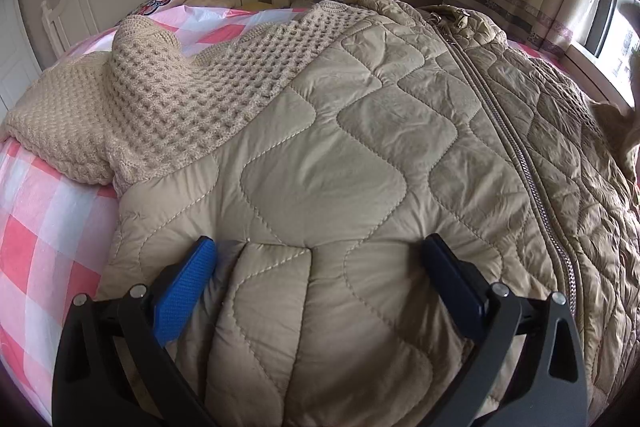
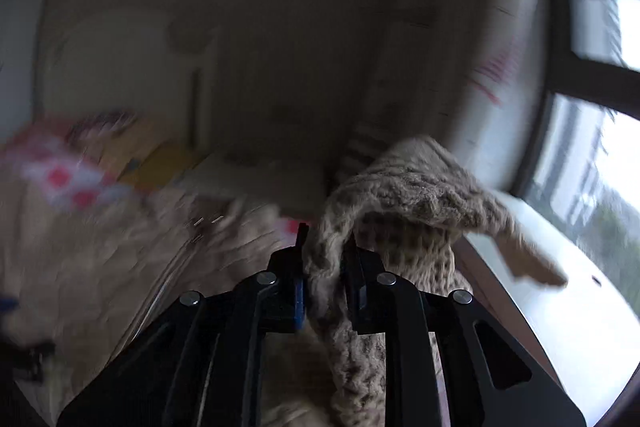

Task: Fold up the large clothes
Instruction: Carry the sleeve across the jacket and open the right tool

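- Beige quilted zip jacket with waffle-knit sleeves is lying spread on the pink-checked bed; no fold is seen.
- Left gripper is being held wide over the hem.
- Right gripper is being clamped on one knit sleeve, lifted.

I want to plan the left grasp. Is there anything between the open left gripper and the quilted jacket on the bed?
Nothing visible does. The left gripper is open, with the quilted jacket directly between its blue fingers. The knit sleeve lies farther away to the left, out of the path.
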